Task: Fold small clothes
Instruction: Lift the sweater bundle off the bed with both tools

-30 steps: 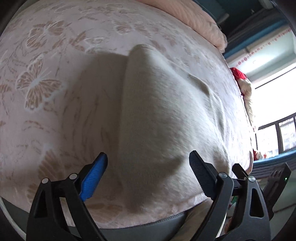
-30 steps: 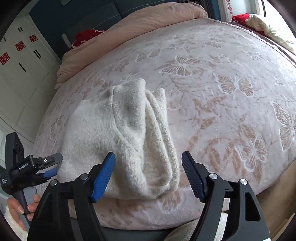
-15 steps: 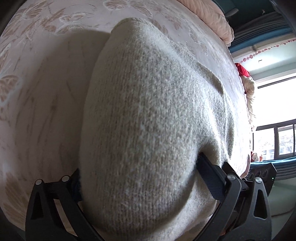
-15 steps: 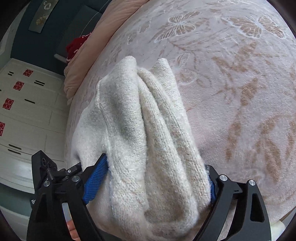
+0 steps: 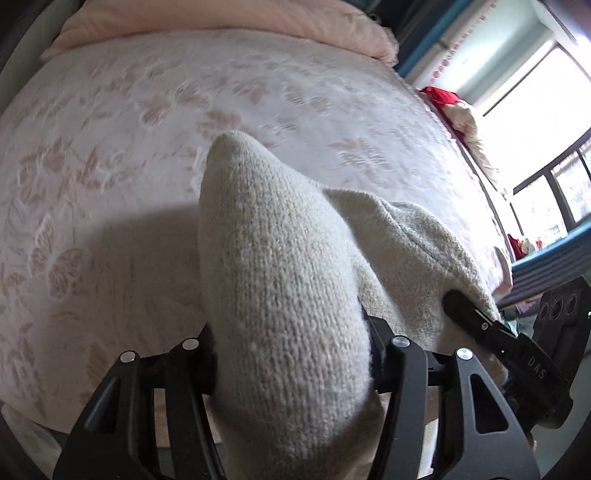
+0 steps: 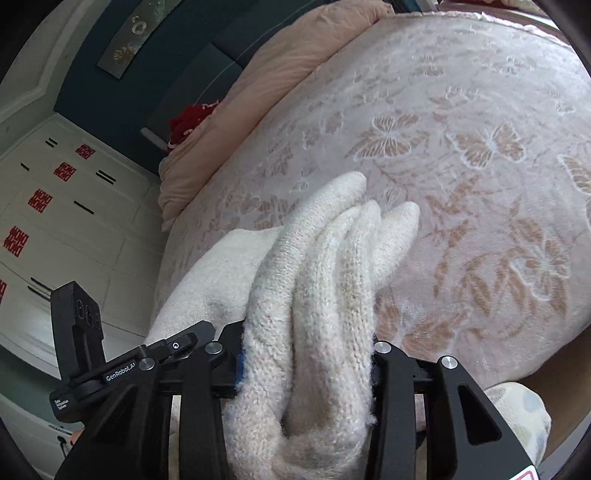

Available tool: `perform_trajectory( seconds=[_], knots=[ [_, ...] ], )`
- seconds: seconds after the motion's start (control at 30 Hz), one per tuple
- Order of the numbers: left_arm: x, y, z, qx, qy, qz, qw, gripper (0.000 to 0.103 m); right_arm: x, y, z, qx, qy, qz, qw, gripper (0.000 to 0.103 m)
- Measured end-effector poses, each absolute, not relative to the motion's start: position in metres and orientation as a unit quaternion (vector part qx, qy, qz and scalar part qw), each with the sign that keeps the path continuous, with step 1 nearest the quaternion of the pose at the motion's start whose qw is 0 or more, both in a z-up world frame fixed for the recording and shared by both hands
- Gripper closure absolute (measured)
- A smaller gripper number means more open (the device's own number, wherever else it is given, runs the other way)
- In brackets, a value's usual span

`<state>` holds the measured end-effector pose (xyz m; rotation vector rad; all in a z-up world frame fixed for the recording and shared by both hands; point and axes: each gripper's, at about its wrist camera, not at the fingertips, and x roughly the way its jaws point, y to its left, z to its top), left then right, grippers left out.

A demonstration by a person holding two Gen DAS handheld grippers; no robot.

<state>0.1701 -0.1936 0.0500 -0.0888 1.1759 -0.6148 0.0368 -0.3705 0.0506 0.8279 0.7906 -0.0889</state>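
Observation:
A cream knitted sweater (image 5: 280,288) lies at the near edge of the bed. My left gripper (image 5: 291,358) is shut on its left end, a thick fold bulging between the jaws. My right gripper (image 6: 306,365) is shut on the sweater (image 6: 332,280) at its right end, gripping several bunched layers. Both ends are raised off the bedspread. The right gripper also shows in the left wrist view (image 5: 491,336), and the left gripper in the right wrist view (image 6: 122,365). The fingertips are hidden in the knit.
The bed has a pink bedspread with butterfly patterns (image 6: 461,147). A pink quilt (image 5: 221,18) lies along the far side. Red and cream clothes (image 5: 454,110) sit by the window. White cabinets (image 6: 48,206) stand to the left.
Both grippers have closed on the sweater's near ends and lifted them, so more of the bedspread beyond shows now.

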Motion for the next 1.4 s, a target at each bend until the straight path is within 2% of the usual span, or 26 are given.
perform_trajectory(
  seconds=[0.43, 0.8, 0.97, 1.13, 1.4],
  knots=[
    [0.091, -0.176, 0.233, -0.014, 0.367, -0.356, 0.859, 0.049, -0.04, -0.328, 0.245, 0.273, 0.187, -0.026, 0.943, 0.065],
    [0.056, -0.092, 0.361, -0.022, 0.195, -0.374, 0.906, 0.046, -0.054, -0.246, 0.367, 0.156, 0.044, 0.034, 0.986, 0.064],
    [0.057, -0.043, 0.39, -0.026, 0.138, -0.361, 0.922, 0.045, -0.039, -0.21, 0.398, 0.126, 0.014, 0.066, 0.99, 0.064],
    [0.066, -0.004, 0.397, -0.028, 0.109, -0.332, 0.936, 0.045, -0.007, -0.179, 0.411, 0.112, 0.013, 0.099, 0.989, 0.063],
    [0.115, 0.053, 0.371, -0.045, 0.125, -0.294, 0.946, 0.044, 0.064, -0.142, 0.38, 0.12, 0.059, 0.137, 0.981, 0.063]
  ],
)
